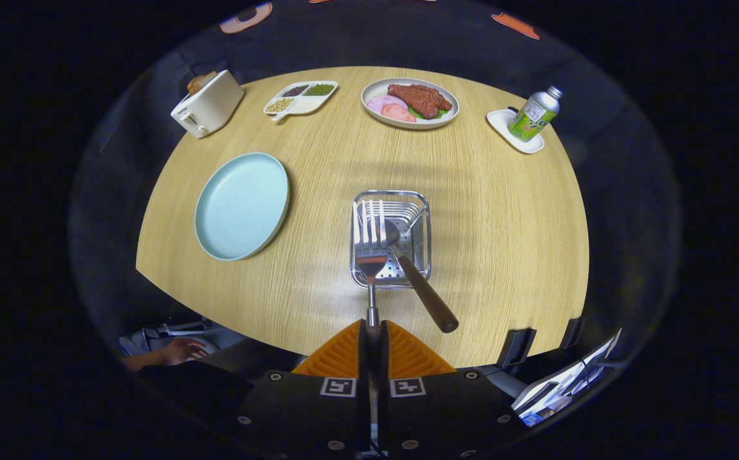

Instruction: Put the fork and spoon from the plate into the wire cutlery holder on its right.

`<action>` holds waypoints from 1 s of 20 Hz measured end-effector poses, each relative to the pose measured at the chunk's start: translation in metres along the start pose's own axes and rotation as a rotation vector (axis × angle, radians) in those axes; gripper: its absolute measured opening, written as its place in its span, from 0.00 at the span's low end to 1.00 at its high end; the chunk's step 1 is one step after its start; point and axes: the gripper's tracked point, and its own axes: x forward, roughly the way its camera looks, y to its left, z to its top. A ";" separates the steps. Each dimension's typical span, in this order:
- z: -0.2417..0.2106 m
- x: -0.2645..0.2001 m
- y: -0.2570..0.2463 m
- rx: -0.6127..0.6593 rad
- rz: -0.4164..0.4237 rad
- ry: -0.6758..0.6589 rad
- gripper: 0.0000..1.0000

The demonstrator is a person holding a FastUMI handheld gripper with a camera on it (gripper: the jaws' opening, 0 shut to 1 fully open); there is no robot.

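Note:
My gripper (372, 329) is shut on the thin handle of a metal fork (370, 246). The fork points straight ahead, tines up, and hangs over the near left part of the wire cutlery holder (421, 211), a square metal basket in the middle of the wooden table. A spoon (423, 291) with a brown wooden handle stands in the holder, bowl down, its handle leaning out over the near rim toward me on the right of the fork. The pale blue plate (241, 206) lies to the holder's left with nothing on it.
Along the far side stand a white toaster (208, 103) with bread, a divided dish (300, 97) of beans, a plate of meat (409, 102) and a green bottle (534, 115) on a white coaster. A person's hand (181, 351) rests below the table's near left edge.

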 end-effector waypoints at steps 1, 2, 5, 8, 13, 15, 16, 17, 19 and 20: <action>-0.002 0.003 0.000 0.002 0.005 0.022 0.05; -0.004 0.005 0.000 -0.001 0.010 0.040 0.05; -0.001 0.011 -0.002 -0.011 0.022 0.087 0.05; 0.002 0.016 0.000 -0.018 0.033 0.136 0.05; 0.015 0.010 0.003 -0.013 0.058 0.111 0.13; 0.024 0.003 -0.001 -0.001 0.051 0.074 0.15; 0.029 -0.002 -0.001 0.006 0.055 0.048 0.16; 0.034 -0.008 -0.002 0.016 0.063 0.023 0.17; 0.048 -0.023 0.000 0.037 0.092 -0.043 0.22; 0.056 -0.031 0.003 0.041 0.112 -0.083 0.26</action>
